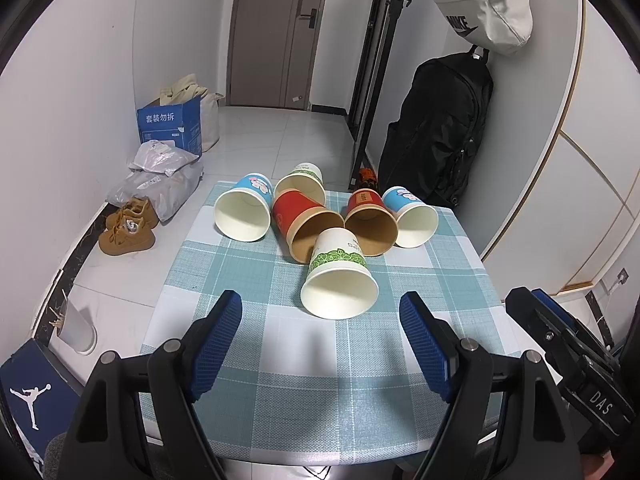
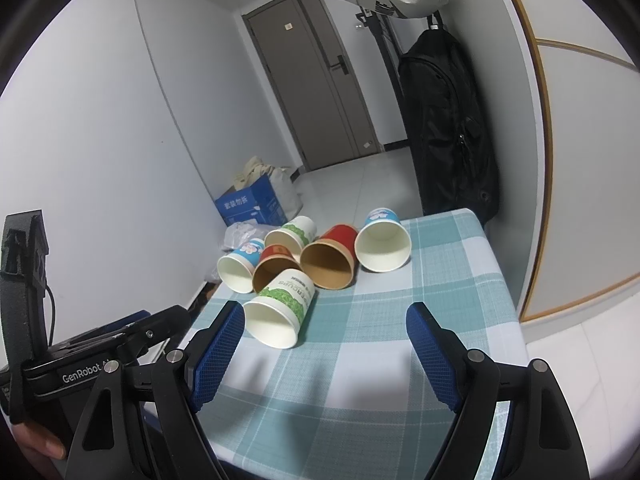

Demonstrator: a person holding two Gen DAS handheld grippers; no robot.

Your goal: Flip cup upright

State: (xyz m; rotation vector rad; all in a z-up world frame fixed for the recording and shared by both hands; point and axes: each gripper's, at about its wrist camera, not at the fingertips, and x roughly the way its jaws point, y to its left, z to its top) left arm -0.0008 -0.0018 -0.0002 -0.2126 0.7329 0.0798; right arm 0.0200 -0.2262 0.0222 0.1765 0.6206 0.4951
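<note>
Left gripper: jaws spread wide, blue ribbed pads apart at the lower centre of the left wrist view, nothing between them but tablecloth. Right gripper: same state, wide open and empty, low in its own frame; it also shows as a black body at the lower right edge of the left wrist view, and the left one shows at the lower left of the right wrist view.

Just ahead of both, the nearest cup, white with green leaf band, lies on its side, mouth toward the cameras. In the left wrist view it sits centre frame, above and between the pads; in the right wrist view it lies close beside the left-hand pad, whether touching I cannot tell.

Behind it, five more cups, all on their sides with mouths facing the cameras, clustered and touching:
- red cup with brown inside
- second red-and-brown cup
- blue cup, left
- blue cup, right
- second green-band cup, farthest back

All rest on a table with blue-and-white checked cloth.

Beyond, upper half of frames: grey door, black backpack against the wall at right, pale bag hung above it. Left on the floor: blue carton, brown shoes.
</note>
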